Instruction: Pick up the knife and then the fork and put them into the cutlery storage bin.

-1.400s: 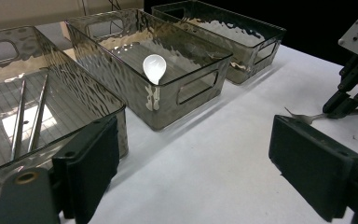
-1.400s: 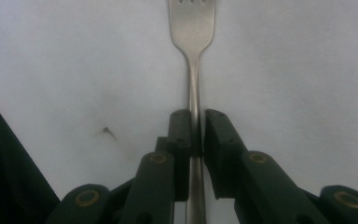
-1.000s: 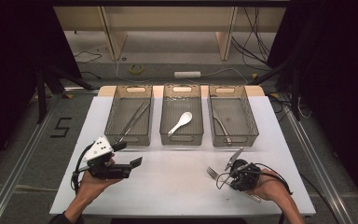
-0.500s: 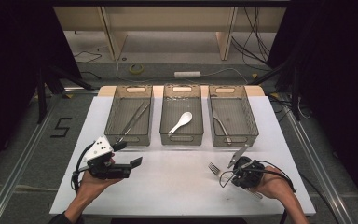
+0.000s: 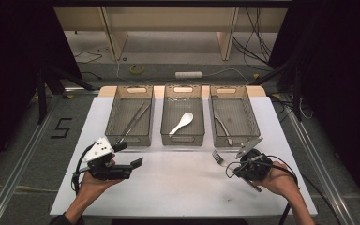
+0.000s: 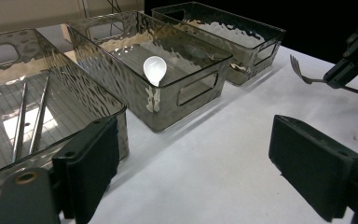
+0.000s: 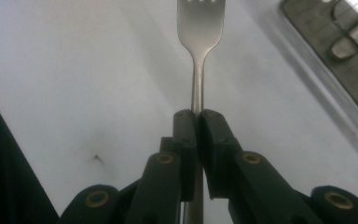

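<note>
Item, fork [image 7: 199, 28]: pinched by its handle in my right claw [image 7: 196, 116], prongs pointing straight ahead above the table [image 5: 178, 183], ready for the bin [image 5: 228, 117] just beyond; left claw [image 6: 193, 154] spread, carrying nothing.

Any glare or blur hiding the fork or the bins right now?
Right gripper view: fork sharp at the neck, tines washed bright. Left gripper view: rippled glare on the middle bin, white spoon overexposed, own jaws soft. High view: evenly lit table, dark surroundings.
</note>
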Motion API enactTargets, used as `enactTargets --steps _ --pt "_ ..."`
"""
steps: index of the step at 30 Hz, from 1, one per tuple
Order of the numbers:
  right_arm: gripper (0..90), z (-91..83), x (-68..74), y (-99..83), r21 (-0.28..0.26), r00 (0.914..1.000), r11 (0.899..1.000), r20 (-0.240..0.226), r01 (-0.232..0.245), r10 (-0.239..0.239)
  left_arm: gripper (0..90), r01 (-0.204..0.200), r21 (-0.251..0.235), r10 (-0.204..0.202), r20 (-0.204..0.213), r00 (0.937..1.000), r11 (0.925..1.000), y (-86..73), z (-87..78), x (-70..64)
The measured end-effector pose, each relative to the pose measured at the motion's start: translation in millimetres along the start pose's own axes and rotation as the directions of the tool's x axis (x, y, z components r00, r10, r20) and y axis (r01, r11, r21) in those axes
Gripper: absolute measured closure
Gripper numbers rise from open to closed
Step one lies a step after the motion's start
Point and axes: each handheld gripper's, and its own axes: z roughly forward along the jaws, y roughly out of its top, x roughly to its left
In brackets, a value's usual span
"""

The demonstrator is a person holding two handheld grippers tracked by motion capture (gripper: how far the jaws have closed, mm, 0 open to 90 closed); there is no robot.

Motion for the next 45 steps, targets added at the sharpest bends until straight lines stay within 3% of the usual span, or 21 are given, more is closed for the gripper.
enactTargets --steps 12,26,45 --pt "85.2 -8.5 -12.5 1.3 -0.099 0.9981 0.993 0.012 -0.058 0.06 15.7 0.003 -0.003 -0.003 -0.002 1.0 1.0 -0.1 0.0 0.3" --pt "85.2 -14.0 -34.8 12.1 -0.165 0.9942 0.981 0.006 -0.105 0.107 15.7 0.01 -0.008 -0.01 -0.009 0.9999 0.9999 -0.2 -0.1 1.7" --pt "85.2 -35.5 -62.6 44.2 -0.277 0.9867 0.95 0.025 -0.147 0.16 15.7 0.014 -0.013 -0.014 -0.013 0.9998 0.9998 -0.3 -0.9 2.2"
